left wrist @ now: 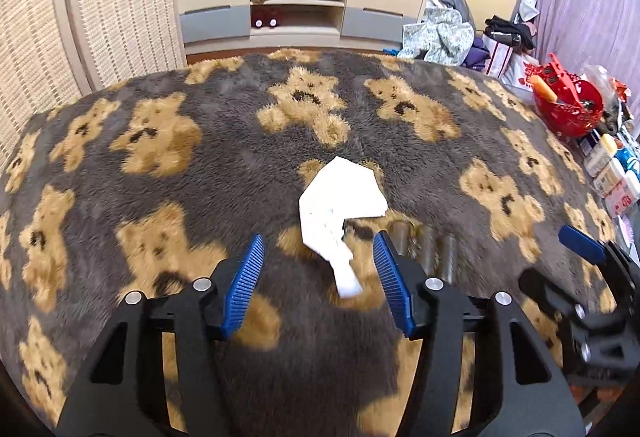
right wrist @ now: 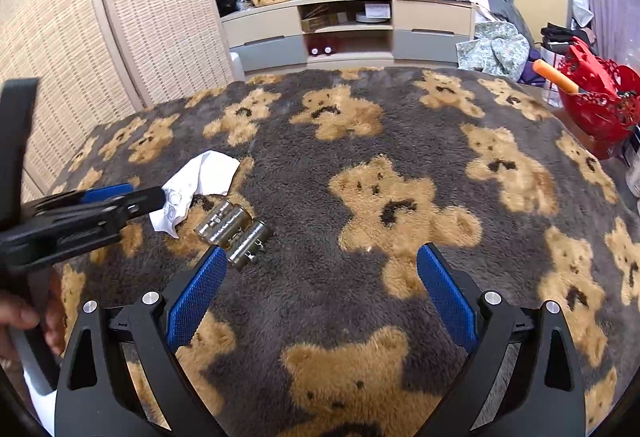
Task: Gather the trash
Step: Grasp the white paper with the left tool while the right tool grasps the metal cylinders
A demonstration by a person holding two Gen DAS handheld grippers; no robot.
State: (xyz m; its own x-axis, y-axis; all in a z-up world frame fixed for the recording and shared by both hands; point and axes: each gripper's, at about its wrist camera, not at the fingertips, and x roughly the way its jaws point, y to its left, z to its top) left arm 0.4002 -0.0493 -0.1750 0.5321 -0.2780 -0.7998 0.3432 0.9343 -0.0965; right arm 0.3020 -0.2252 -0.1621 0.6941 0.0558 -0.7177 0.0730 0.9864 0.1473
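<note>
Looking down our left gripper (left wrist: 318,257), we see its two blue fingers (left wrist: 246,277) spread wide apart with nothing held between them. A white crumpled tissue (left wrist: 340,205) lies on the fuzzy blanket (left wrist: 200,177), and its thin tail end sits right in the gap between those fingers. We cannot tell if either finger touches it. The blanket is gray with tan teddy bears all over it.

Just to the right of the tissue lie some small shiny batteries (left wrist: 424,245), side by side. In the right wrist view we count three of them (right wrist: 234,233), lying near the tissue (right wrist: 200,181) and just past the tip of our right gripper's left finger (right wrist: 196,297).

Our right gripper (right wrist: 320,269) is wide open too and holds nothing. It hangs over a teddy bear on the blanket (right wrist: 400,117), beside the batteries and not around them.

From the right wrist view, the left gripper (right wrist: 100,205) reaches in from the side, with its tip at the tissue.

A red basket (right wrist: 600,105) sits at the far right edge of the blanket. A TV stand (left wrist: 300,9) is at the back of the room.
</note>
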